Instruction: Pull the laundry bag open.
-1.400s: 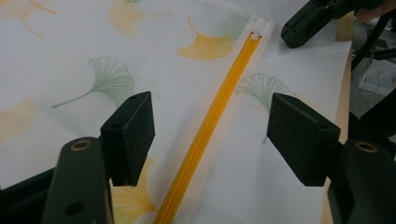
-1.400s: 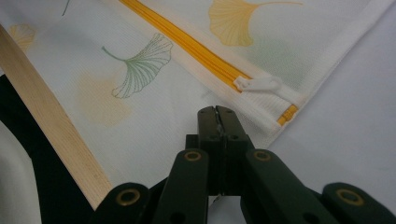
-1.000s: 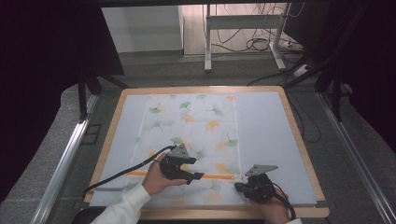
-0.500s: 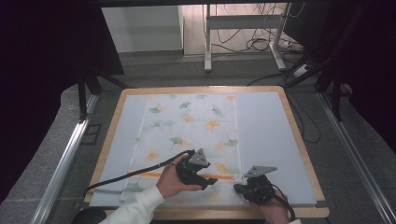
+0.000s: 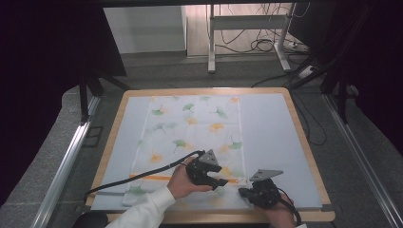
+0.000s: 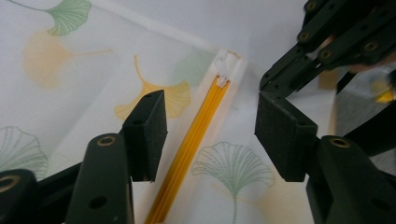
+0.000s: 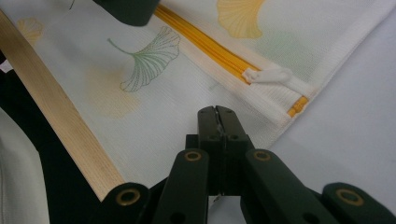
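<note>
One mesh bag [image 5: 190,147] is laid flat on the table [image 5: 294,142], reaching from its far edge to its near edge. One orange zipper [image 6: 191,144] runs across the bag close to the near edge, with a white pull [image 7: 271,74] at its right end.

Left gripper [image 5: 216,180]: jaws unclenched and just been closing, zipper between them, pads not yet on it. Right gripper [image 5: 244,192]: jaws clenched, apparently pinching the bag's fabric by the near right corner (contact is hard to confirm).

The bag is judged light, soft and limp, so it will bunch if dragged. The pull is small and slick; best taken squarely at the tab while the corner is pinned.
</note>
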